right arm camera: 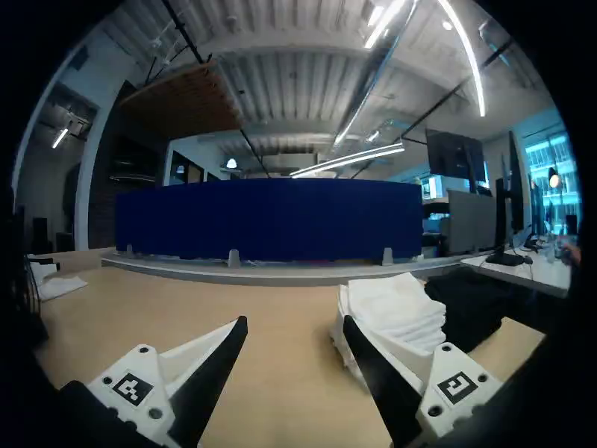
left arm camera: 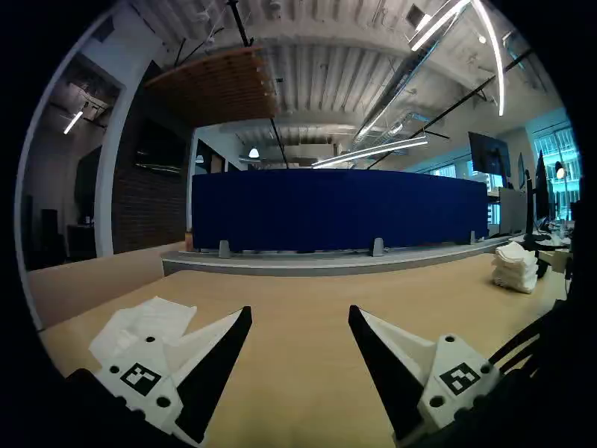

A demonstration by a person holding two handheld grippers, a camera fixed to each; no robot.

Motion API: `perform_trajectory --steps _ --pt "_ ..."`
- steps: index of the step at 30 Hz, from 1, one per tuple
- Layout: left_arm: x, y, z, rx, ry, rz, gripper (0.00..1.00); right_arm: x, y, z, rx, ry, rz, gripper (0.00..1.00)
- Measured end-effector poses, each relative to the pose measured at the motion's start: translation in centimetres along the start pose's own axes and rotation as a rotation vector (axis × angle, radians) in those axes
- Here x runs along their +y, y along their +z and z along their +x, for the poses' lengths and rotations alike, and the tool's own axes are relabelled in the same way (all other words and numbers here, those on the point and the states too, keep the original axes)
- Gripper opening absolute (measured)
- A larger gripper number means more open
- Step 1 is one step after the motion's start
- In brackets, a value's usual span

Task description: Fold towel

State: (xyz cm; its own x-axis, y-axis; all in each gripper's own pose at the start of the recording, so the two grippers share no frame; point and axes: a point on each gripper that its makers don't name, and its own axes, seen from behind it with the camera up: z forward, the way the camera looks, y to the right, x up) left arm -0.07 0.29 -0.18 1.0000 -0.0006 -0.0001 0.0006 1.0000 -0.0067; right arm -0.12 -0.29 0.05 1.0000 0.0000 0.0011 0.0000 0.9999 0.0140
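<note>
well, both are spread and hold nothing: the left gripper (left arm camera: 298, 310) has a loose white towel (left arm camera: 149, 321) just beyond its left-hand finger, the right gripper (right arm camera: 293, 319) a stack of folded towels (right arm camera: 392, 306) just past its right-hand finger, all on the wooden table (left arm camera: 298, 358)

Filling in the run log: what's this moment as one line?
left gripper open, empty | right gripper open, empty | loose towel on table | towel stack near right gripper
</note>
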Motion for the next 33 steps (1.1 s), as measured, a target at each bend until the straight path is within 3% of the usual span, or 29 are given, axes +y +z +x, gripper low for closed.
perform_trajectory --steps 33 --pt "-0.07 0.02 0.08 0.0 0.0 -0.001 0.97 0.05 -0.19 -0.03 0.0 0.0 0.0 0.99"
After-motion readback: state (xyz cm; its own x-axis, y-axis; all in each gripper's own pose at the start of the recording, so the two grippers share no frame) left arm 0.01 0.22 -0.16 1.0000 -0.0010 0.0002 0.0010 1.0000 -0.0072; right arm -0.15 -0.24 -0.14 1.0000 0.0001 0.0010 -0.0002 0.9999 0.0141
